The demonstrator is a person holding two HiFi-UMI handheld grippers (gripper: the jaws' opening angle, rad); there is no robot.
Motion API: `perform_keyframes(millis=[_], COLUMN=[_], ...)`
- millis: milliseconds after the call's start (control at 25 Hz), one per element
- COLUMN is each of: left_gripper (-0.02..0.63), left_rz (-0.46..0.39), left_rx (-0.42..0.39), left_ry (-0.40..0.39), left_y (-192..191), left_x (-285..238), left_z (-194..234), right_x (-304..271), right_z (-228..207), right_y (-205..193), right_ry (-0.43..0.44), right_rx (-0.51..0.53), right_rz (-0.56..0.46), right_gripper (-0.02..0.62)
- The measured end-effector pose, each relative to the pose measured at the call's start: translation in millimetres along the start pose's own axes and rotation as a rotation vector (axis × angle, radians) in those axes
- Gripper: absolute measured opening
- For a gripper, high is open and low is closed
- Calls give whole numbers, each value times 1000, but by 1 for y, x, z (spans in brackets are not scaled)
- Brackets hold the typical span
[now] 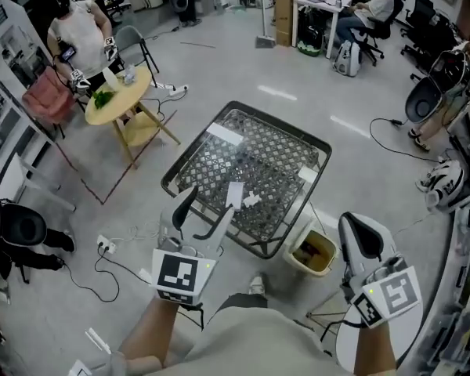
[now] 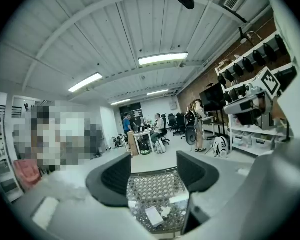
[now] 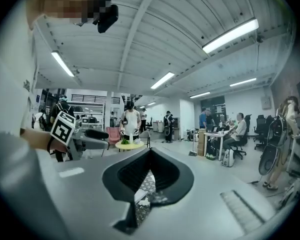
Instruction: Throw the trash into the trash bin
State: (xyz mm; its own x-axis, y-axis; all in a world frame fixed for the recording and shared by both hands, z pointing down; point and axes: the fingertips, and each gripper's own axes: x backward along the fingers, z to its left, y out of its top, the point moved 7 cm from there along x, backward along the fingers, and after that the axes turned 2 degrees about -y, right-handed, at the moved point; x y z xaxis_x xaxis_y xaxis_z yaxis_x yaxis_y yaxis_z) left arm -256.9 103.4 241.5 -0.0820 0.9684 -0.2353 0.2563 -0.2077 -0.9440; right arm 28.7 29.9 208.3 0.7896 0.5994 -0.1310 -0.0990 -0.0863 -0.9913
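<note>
White paper scraps (image 1: 236, 194), one crumpled, lie on the mesh table (image 1: 260, 153).

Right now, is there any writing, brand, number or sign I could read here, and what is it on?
No readable text in any view.
Left marker cube on the left gripper: black-and-white square pattern, no letters.
Right marker cube on the right gripper: same kind of pattern, no letters.
Cardboard box in the background: any print is too small to read.
</note>
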Motion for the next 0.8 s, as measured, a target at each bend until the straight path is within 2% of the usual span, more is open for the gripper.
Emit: perform_keyframes(millis=[320, 800], left_gripper=[298, 298], left_rz=[77, 199], left_rx=[42, 91], left_ry=[-12, 23], left_y=[-29, -54], left_x=[-46, -74], left_z=[31, 18], right_x=[-52, -66], right_z=[-10, -43], right_y=[-8, -33], right_ry=[-5, 53], right_rx=[-17, -62], right_rz=[47, 113], right_gripper=[3, 3])
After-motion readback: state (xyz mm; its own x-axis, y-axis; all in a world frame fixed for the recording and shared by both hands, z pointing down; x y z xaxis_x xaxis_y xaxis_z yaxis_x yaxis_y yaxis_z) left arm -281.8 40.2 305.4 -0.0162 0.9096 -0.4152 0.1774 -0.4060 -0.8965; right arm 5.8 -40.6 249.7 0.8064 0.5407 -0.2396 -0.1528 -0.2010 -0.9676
